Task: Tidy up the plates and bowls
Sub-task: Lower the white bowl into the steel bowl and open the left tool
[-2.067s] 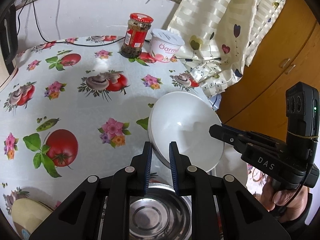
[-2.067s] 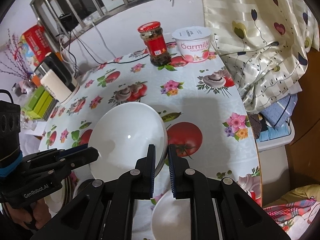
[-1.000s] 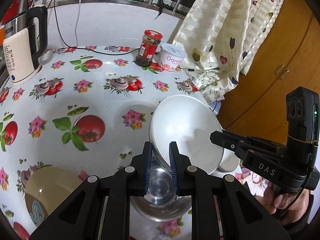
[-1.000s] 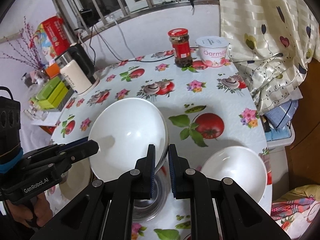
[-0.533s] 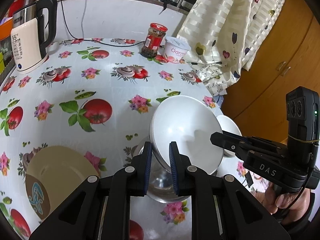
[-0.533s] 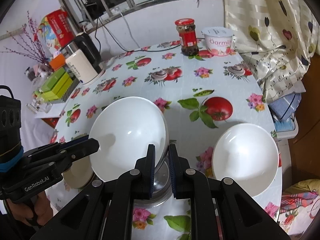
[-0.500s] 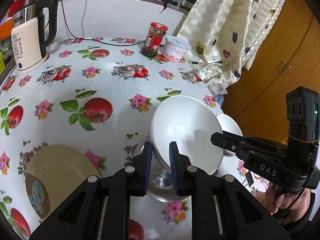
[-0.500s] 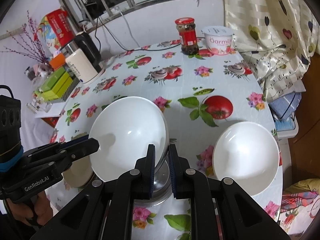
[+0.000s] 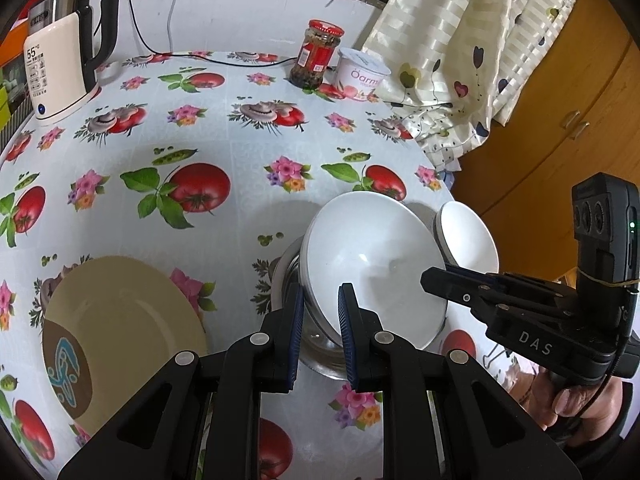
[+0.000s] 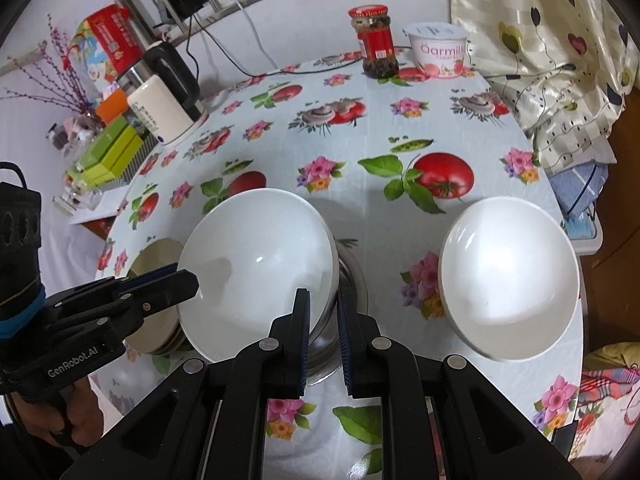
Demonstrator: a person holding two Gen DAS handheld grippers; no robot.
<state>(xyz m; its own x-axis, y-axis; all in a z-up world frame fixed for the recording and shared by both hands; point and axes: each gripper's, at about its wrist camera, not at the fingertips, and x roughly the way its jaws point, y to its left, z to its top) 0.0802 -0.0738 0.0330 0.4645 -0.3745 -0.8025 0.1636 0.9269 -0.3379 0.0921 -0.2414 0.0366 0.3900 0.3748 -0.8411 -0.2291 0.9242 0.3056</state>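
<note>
A large white bowl (image 9: 372,272) (image 10: 260,264) hangs tilted over a steel bowl (image 9: 290,276) (image 10: 354,280) near the table's front edge; whether the two touch I cannot tell. My left gripper (image 9: 320,300) (image 10: 188,280) is shut on the white bowl's left rim. On the opposite rim my right gripper (image 10: 323,304) (image 9: 432,280) is shut as well. A second white bowl (image 9: 468,236) (image 10: 508,276) rests on the table to the right. A beige plate (image 9: 120,320) (image 10: 154,256) lies to the left, partly hidden in the right wrist view.
A kettle (image 9: 60,60) (image 10: 164,108) stands at the back left, a red-lidded jar (image 9: 318,54) (image 10: 374,40) and a yogurt tub (image 9: 360,76) (image 10: 438,50) at the back. A curtain (image 9: 460,60) drapes over the table's right edge beside a wooden cabinet (image 9: 560,120). Boxes (image 10: 108,156) sit far left.
Both grippers have sunk and drawn back toward the table's front edge with the white bowl between them. The beige plate and the second white bowl now show more fully.
</note>
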